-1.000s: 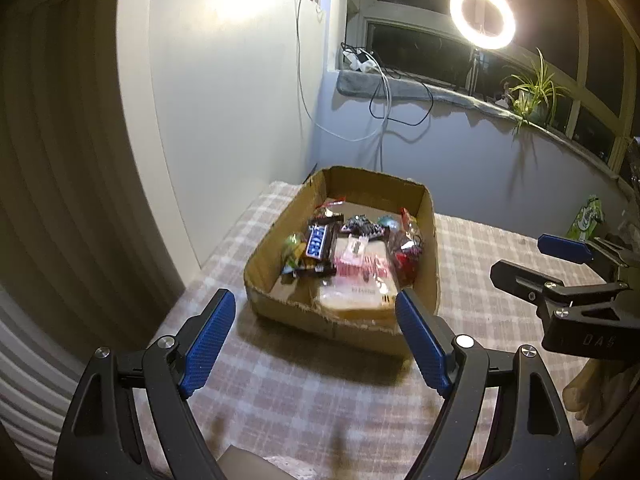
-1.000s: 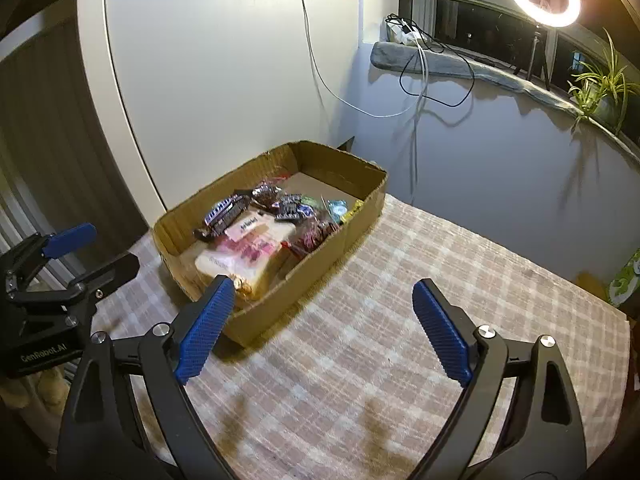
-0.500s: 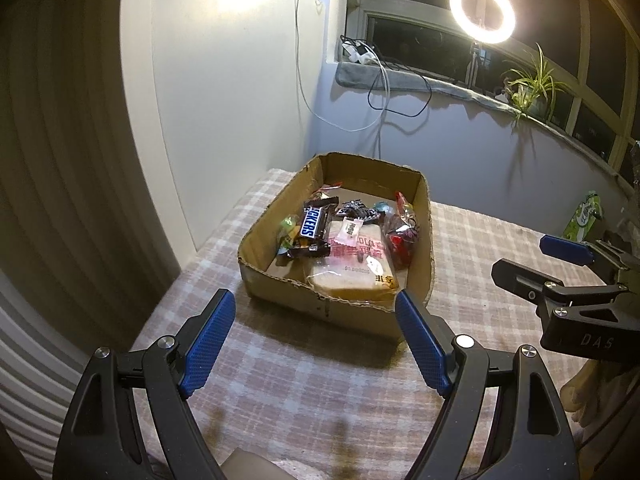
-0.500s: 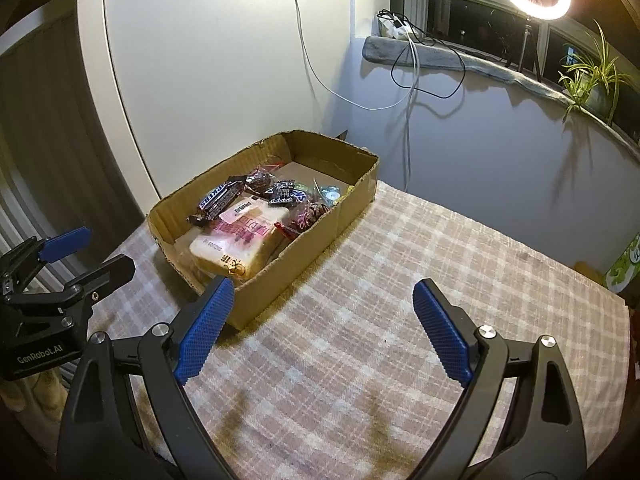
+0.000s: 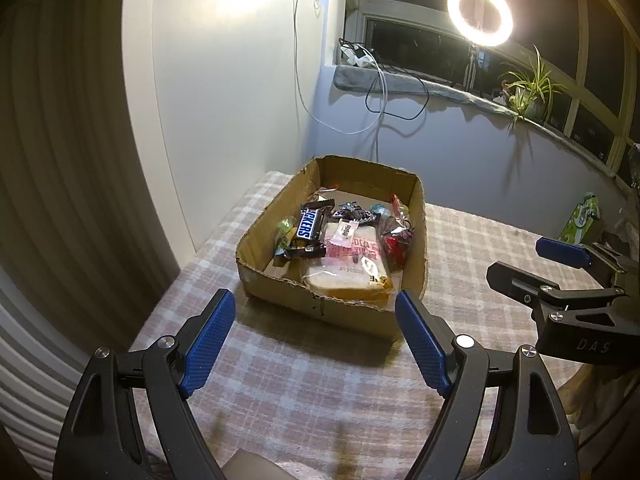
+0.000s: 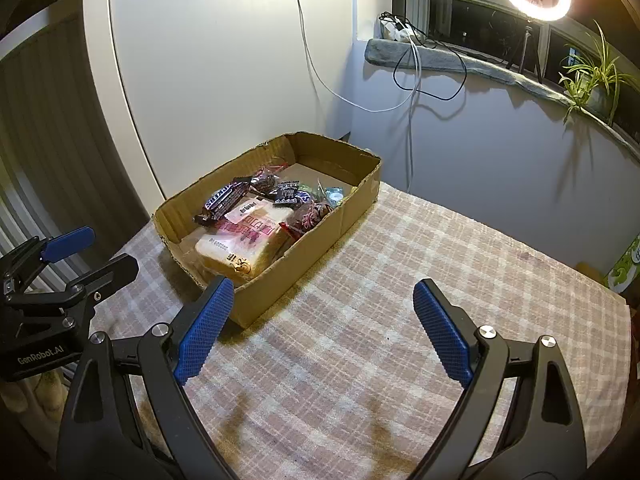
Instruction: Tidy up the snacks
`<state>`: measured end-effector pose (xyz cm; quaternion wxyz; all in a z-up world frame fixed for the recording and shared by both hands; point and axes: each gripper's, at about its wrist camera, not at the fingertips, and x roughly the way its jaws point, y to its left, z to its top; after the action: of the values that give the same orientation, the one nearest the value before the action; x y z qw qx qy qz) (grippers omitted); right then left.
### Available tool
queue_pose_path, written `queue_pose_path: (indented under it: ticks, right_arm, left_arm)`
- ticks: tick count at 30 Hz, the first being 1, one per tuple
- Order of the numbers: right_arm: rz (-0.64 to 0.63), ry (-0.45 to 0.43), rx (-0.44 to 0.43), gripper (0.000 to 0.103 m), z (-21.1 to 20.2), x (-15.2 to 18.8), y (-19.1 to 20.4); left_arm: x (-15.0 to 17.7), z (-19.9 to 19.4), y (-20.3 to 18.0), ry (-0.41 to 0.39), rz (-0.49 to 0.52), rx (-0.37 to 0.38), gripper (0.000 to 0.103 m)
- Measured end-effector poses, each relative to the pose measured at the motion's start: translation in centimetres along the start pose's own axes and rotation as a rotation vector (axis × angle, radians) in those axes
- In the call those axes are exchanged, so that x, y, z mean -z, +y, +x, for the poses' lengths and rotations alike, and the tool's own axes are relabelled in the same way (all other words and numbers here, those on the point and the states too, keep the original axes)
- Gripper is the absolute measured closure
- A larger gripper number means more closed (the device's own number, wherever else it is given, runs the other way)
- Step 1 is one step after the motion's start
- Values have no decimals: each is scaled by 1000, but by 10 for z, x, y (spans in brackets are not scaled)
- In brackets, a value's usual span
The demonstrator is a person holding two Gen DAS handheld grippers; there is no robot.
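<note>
A shallow cardboard box (image 5: 418, 240) (image 6: 316, 248) sits on the checked tablecloth and holds the snacks: a wrapped bread loaf (image 5: 348, 276) (image 6: 240, 248), a Snickers bar (image 5: 310, 224) (image 6: 220, 198), a red packet (image 5: 394, 240) and small sweets. My left gripper (image 5: 316, 336) is open and empty, just in front of the box's near wall. My right gripper (image 6: 324, 328) is open and empty, to the right of the box over the cloth. Each gripper shows in the other's view: the right one (image 5: 560, 272), the left one (image 6: 72, 256).
The box stands near the table's left edge beside a white wall panel (image 6: 220, 60). A green packet (image 5: 580, 220) (image 6: 626, 264) lies at the table's far right. Cables hang from the windowsill (image 6: 412, 80). A ring light (image 5: 480, 14) and a plant (image 5: 528, 88) stand on the sill.
Both grippers have drawn back and risen a little from the box, which now looks smaller and farther away. Both stay open and empty.
</note>
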<state>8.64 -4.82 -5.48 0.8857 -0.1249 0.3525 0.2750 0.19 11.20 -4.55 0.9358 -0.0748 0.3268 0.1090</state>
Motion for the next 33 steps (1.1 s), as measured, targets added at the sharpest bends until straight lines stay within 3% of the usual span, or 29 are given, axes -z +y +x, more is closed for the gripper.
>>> queue_pose_path:
  ticks: [33]
  right_arm:
    - [27, -7, 4, 9, -4, -2, -4]
  left_arm:
    - [-2, -1, -9, -6, 16, 7, 21]
